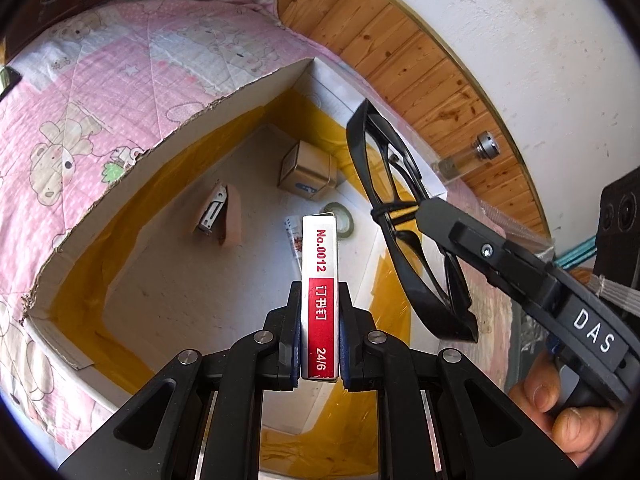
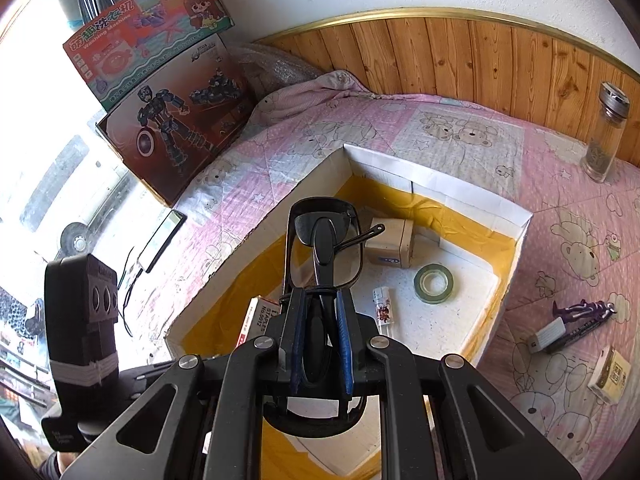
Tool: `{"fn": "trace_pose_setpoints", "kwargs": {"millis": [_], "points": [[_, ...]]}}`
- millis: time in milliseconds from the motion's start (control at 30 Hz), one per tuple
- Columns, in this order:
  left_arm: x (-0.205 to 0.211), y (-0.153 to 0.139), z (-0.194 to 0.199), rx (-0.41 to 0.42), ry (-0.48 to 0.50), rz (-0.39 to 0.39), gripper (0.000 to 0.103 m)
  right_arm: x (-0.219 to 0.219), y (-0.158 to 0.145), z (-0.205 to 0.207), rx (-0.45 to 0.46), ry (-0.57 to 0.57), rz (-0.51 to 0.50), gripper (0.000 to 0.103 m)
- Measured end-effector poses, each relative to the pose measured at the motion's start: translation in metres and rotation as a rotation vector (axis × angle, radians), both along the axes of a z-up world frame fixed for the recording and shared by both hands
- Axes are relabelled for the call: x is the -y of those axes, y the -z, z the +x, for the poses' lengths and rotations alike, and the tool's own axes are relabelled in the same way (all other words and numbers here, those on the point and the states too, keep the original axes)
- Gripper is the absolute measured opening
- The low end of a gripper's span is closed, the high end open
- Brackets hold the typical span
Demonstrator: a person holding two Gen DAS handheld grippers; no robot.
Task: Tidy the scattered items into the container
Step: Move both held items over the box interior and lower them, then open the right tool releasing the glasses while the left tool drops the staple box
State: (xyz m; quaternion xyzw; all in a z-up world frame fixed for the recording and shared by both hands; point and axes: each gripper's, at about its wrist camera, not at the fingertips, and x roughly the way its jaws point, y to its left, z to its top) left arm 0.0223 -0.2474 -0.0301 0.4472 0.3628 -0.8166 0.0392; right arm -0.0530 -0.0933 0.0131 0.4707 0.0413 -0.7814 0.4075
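1. Above the open white cardboard box (image 1: 132, 184) with yellow tape lining its inner edges, both hand-held grippers hang over the interior, the box resting on a pink quilted bedspread (image 1: 100, 80) printed with cartoon bears.
2. The left gripper (image 1: 320, 344) is clamped on a slim red-and-white staples carton (image 1: 321, 280) marked "No.0012" and "24/6", which stands upright between the blue-padded jaws.
3. The right gripper (image 2: 318, 344) is closed on a pair of black-framed folded glasses (image 2: 324, 240), held by the folded temples with the lenses projecting forward over the box; in the left wrist view the glasses (image 1: 400, 216) hang just beside the staples carton.
4. On the box floor lie a small tan cardboard carton (image 2: 394, 242), a roll of clear tape (image 2: 433, 283), a small white printed tube (image 2: 383, 310) and a peach-coloured stapler (image 1: 220, 216).
5. Outside the box, on the bedspread, rest a purple figure (image 2: 580, 310), a white-capped dark marker (image 2: 560, 334) and a small yellow-and-white box (image 2: 612, 374).
6. A clear glass bottle with a metal cap (image 2: 604, 132) stands near the wooden wall panelling (image 2: 480, 52).
7. Two printed toy boxes (image 2: 160, 80) lean at the far corner.
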Motion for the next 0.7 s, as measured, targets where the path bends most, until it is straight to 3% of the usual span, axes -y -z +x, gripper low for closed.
{"fn": "trace_pose_setpoints", "kwargs": {"millis": [700], "points": [[-0.01, 0.013, 0.006, 0.049, 0.011, 0.004, 0.014, 0.05, 0.048, -0.054, 0.169, 0.01, 0.015, 0.016]]}}
